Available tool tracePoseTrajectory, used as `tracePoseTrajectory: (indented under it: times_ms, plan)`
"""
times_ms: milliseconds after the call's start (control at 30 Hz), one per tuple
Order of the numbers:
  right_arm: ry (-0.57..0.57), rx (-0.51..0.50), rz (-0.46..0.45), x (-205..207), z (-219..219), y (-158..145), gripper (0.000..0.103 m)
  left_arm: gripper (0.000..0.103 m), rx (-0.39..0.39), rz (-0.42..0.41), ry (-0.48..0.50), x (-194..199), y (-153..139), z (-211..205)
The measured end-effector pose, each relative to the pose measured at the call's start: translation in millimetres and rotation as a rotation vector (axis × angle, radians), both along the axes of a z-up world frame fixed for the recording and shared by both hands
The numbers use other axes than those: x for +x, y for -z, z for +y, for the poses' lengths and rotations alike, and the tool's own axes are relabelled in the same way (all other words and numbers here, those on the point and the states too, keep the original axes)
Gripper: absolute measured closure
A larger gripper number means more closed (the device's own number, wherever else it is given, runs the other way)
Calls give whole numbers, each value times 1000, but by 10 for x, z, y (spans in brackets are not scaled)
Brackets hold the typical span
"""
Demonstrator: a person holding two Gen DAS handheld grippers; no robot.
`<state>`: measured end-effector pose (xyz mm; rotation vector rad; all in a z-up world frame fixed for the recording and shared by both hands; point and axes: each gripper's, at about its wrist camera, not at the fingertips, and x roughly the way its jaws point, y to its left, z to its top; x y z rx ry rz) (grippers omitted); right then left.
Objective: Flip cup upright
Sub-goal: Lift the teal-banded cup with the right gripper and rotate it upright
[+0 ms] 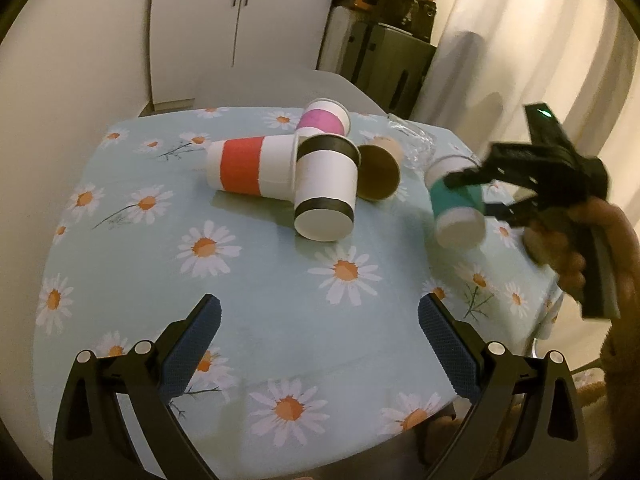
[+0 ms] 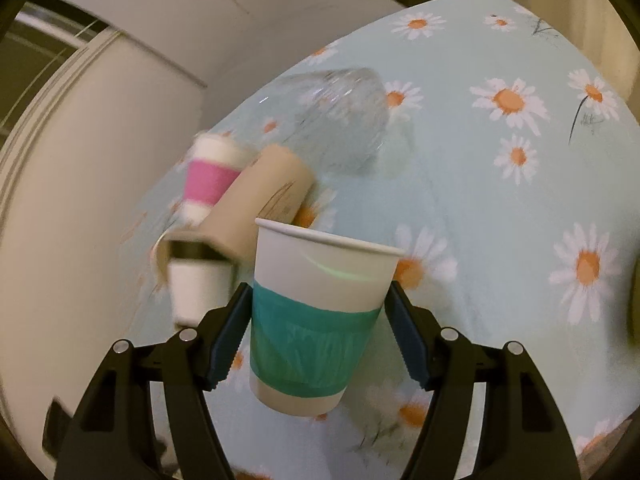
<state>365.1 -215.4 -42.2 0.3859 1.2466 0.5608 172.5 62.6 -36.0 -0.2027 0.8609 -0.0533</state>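
My right gripper (image 2: 320, 320) is shut on a white paper cup with a teal band (image 2: 316, 320), held above the table; in the left wrist view the cup (image 1: 456, 204) is tilted with its base toward the camera, gripper (image 1: 476, 196) around it. My left gripper (image 1: 320, 320) is open and empty over the near part of the table. A red-banded cup (image 1: 252, 168), a black-banded cup (image 1: 326, 188), a pink-banded cup (image 1: 326, 120) and a brown cup (image 1: 380, 172) lie on their sides in a cluster.
The table carries a light blue daisy cloth (image 1: 240, 280). A clear plastic cup (image 2: 340, 120) lies on its side behind the brown cup (image 2: 264, 200). A white cabinet (image 1: 240, 28) and dark boxes (image 1: 392, 52) stand behind; a curtain (image 1: 520, 60) hangs at the right.
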Motion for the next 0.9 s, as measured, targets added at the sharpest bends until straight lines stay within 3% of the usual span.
tracePoseTrajectory:
  times_ms: [167, 400, 667, 900]
  plan:
    - [-127, 45, 25, -399, 99, -6, 35, 7, 2, 2, -29, -47, -2, 81]
    - [-326, -5, -5, -800, 409, 49, 35, 7, -3, 21, -68, -164, 20, 155]
    - [-396, -58, -11, -969, 642, 181, 35, 7, -16, 56, -93, -236, 89, 174]
    - [-403, -67, 17, -815, 857, 385, 33, 7, -3, 67, -67, -206, 122, 66]
